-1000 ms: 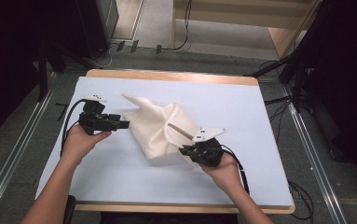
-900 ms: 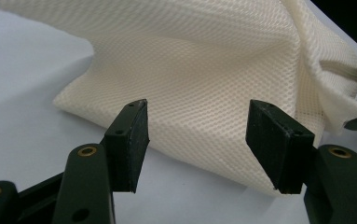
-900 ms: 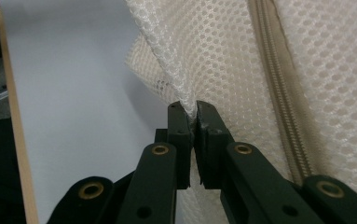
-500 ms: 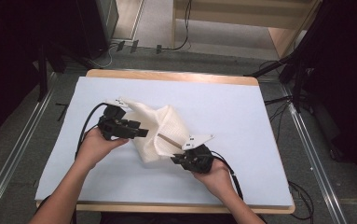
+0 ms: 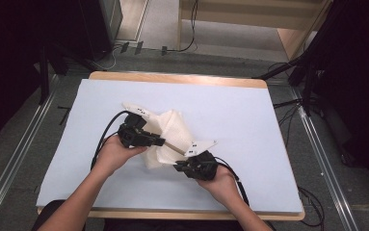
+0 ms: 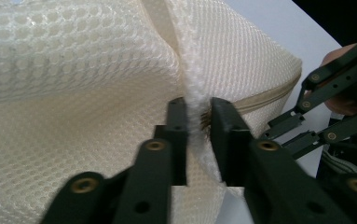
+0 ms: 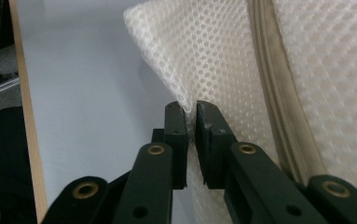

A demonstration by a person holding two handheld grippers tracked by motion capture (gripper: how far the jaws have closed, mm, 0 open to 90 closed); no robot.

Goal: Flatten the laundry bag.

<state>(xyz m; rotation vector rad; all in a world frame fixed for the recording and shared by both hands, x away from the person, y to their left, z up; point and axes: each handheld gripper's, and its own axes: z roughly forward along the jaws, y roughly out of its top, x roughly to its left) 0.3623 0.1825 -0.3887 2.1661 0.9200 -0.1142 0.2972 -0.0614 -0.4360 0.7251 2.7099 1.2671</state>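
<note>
A cream mesh bag (image 5: 173,131) with a beige zip (image 7: 271,88) lies bunched in the middle of the light blue table (image 5: 249,120). My left gripper (image 5: 160,142) reaches into it from the left. Its jaws have just been closing, and they now pinch an upright fold of the mesh (image 6: 195,88) between the pads; the left gripper (image 6: 198,112) stands just short of the zip (image 6: 271,94). My right gripper (image 5: 178,167) holds the bag's near edge from the right, with the right gripper (image 7: 190,116) shut on a thin ridge of mesh (image 7: 199,60).
The table's wooden front edge (image 7: 27,121) runs close behind the right hand. Black cables (image 5: 106,134) trail from both grippers over the table. Metal rails (image 5: 23,144) flank the table, and dark stands (image 5: 312,72) rise at the back right.
The left hand moved right onto the bag and its jaws went from wide open to pinching a fold. The bag is bunched tighter. The right hand shifted slightly left.
</note>
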